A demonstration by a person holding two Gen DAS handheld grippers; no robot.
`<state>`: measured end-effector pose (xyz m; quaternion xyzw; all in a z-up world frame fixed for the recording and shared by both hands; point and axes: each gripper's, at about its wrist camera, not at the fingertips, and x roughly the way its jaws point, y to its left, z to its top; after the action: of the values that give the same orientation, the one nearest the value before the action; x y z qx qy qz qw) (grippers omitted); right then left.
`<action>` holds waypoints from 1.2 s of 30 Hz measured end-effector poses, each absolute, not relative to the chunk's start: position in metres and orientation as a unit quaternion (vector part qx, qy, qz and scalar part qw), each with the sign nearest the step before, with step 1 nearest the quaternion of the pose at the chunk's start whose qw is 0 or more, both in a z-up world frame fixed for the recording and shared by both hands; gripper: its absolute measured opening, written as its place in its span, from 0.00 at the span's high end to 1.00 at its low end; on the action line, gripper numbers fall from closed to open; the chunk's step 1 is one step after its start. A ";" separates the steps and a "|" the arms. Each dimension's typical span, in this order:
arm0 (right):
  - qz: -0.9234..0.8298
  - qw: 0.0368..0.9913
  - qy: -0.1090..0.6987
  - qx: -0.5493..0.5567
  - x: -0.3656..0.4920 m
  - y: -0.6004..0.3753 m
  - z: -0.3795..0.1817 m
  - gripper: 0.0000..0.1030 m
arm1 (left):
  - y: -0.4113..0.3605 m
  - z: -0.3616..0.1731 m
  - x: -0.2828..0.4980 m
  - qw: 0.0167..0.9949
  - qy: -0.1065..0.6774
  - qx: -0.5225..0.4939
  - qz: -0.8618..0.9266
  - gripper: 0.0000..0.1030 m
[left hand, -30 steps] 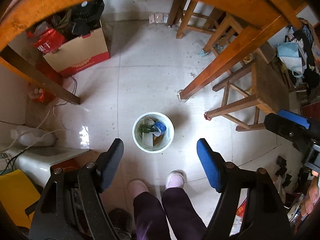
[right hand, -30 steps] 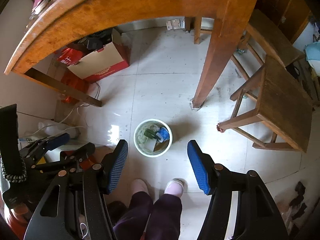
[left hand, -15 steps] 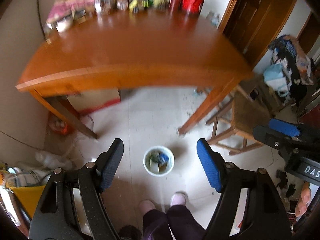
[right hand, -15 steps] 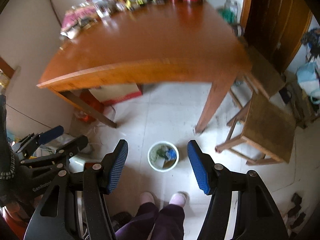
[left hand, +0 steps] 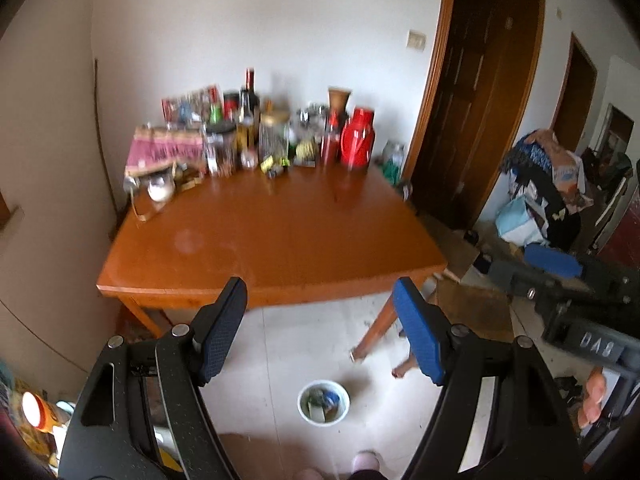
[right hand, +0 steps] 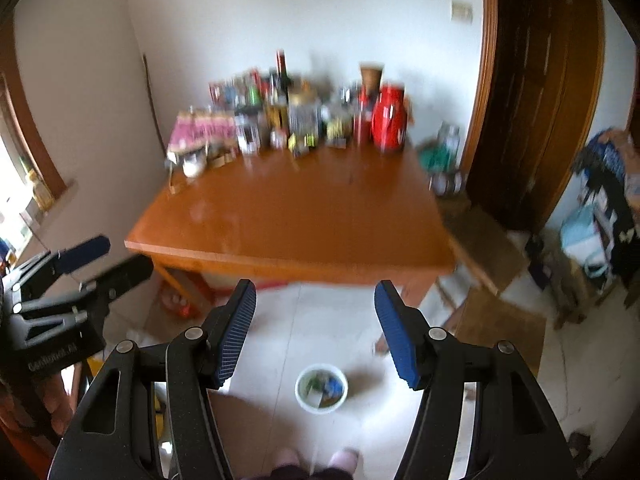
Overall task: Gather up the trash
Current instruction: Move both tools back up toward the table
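Note:
A small white trash bin (left hand: 323,402) with scraps inside stands on the tiled floor in front of the wooden table (left hand: 272,236); it also shows in the right wrist view (right hand: 321,388). My left gripper (left hand: 320,320) is open and empty, held high above the floor. My right gripper (right hand: 315,326) is open and empty too. The right gripper shows at the right of the left wrist view (left hand: 560,276); the left gripper shows at the left of the right wrist view (right hand: 76,276). Both views are blurred.
Bottles, jars and a red thermos (left hand: 357,141) crowd the table's far edge by the wall. A wooden stool (right hand: 500,320) stands right of the table. A dark wooden door (left hand: 476,92) and a pile of clothes (left hand: 548,188) are on the right. My feet (right hand: 316,460) are near the bin.
Both grippers have risen and tilted up from pointing down at the bin under the table, so the tabletop and wall are now in view. Both stay open.

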<state>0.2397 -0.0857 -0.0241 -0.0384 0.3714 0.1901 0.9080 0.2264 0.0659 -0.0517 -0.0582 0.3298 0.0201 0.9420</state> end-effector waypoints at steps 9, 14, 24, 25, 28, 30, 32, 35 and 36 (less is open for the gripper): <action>0.178 0.944 0.275 -0.035 0.231 -0.078 0.023 0.42 | 0.082 0.001 0.208 0.967 0.250 -0.041 0.038 0.07; 0.179 0.955 0.236 -0.015 0.241 -0.079 0.037 0.22 | 0.090 0.014 0.220 0.972 0.227 -0.047 0.047 0.03; 0.196 0.958 0.204 -0.041 0.312 -0.083 0.044 0.12 | 0.077 0.021 0.298 0.974 0.208 -0.026 0.085 0.03; 0.200 0.957 0.206 -0.043 0.322 -0.085 0.045 0.10 | 0.074 0.022 0.309 0.974 0.207 -0.023 0.088 0.03; 0.215 0.951 0.219 -0.047 0.351 -0.093 0.046 0.00 | 0.065 0.025 0.345 0.973 0.206 -0.021 0.097 0.03; 0.221 0.948 0.224 -0.051 0.368 -0.098 0.046 0.00 | 0.061 0.025 0.368 0.971 0.206 -0.028 0.115 0.03; 0.221 0.946 0.230 -0.060 0.388 -0.101 0.045 0.00 | 0.060 0.023 0.387 0.969 0.209 -0.041 0.125 0.03; 0.225 0.942 0.241 -0.070 0.415 -0.105 0.042 0.00 | 0.063 0.016 0.415 0.963 0.221 -0.065 0.137 0.03; 0.229 0.940 0.243 -0.070 0.423 -0.106 0.042 0.00 | 0.065 0.012 0.425 0.961 0.226 -0.073 0.142 0.03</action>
<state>0.4232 -0.1056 0.0415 -0.0702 0.2431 0.2293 0.9399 0.4254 0.0648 0.0125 -0.0732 0.2260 0.1415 0.9610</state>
